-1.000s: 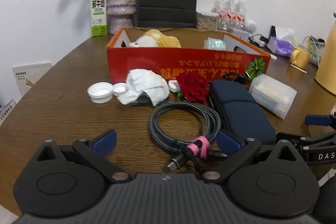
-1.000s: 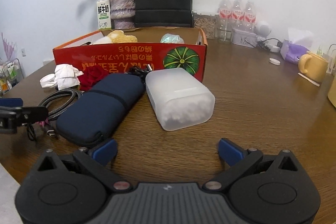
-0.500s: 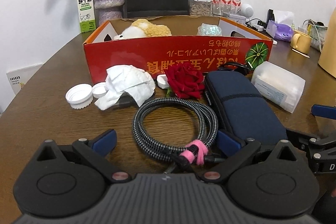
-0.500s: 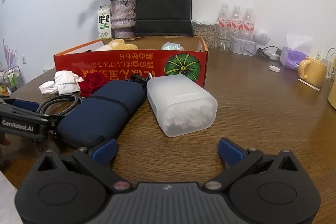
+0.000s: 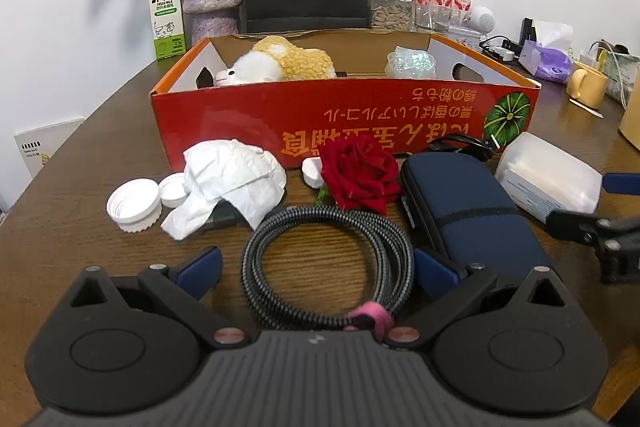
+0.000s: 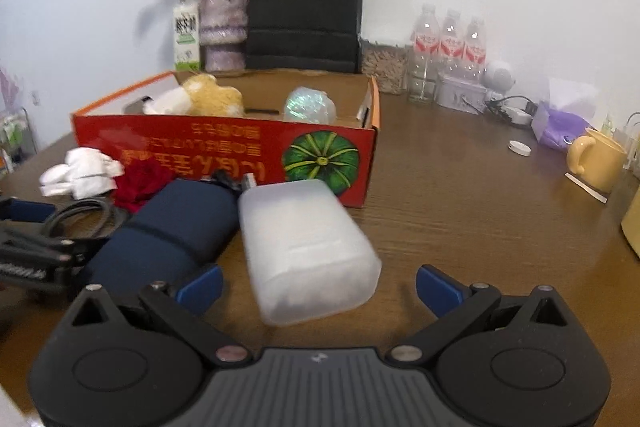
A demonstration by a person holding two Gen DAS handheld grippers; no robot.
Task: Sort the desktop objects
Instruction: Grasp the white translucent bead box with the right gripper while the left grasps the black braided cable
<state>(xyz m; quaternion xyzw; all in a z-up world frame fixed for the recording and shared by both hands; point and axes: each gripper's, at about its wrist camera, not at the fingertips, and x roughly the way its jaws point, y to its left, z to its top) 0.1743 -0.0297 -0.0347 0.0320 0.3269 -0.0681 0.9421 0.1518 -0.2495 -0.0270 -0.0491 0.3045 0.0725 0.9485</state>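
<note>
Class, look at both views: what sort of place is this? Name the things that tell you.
Probably an office or meeting room: a large wooden table against a plain white wall, with water bottles, a tissue box and a yellow mug.

Your wooden desk (image 5: pixel 80 227) carries the red box (image 5: pixel 248 119), coiled cable (image 5: pixel 328 227), navy case (image 5: pixel 472 211), rose (image 5: pixel 360 175) and what looks like crumpled tissue (image 5: pixel 232 175).

Box (image 5: pixel 344 115) at table (image 5: pixel 72 227) centre; plush toy (image 5: pixel 280 65) inside. Before box, left to right: caps (image 5: pixel 134 203), tissue (image 5: pixel 230 183), rose (image 5: pixel 358 173), pouch (image 5: pixel 468 211), plastic container (image 5: pixel 548 181). Coiled cable (image 5: pixel 328 263) nearest, before rose.
</note>
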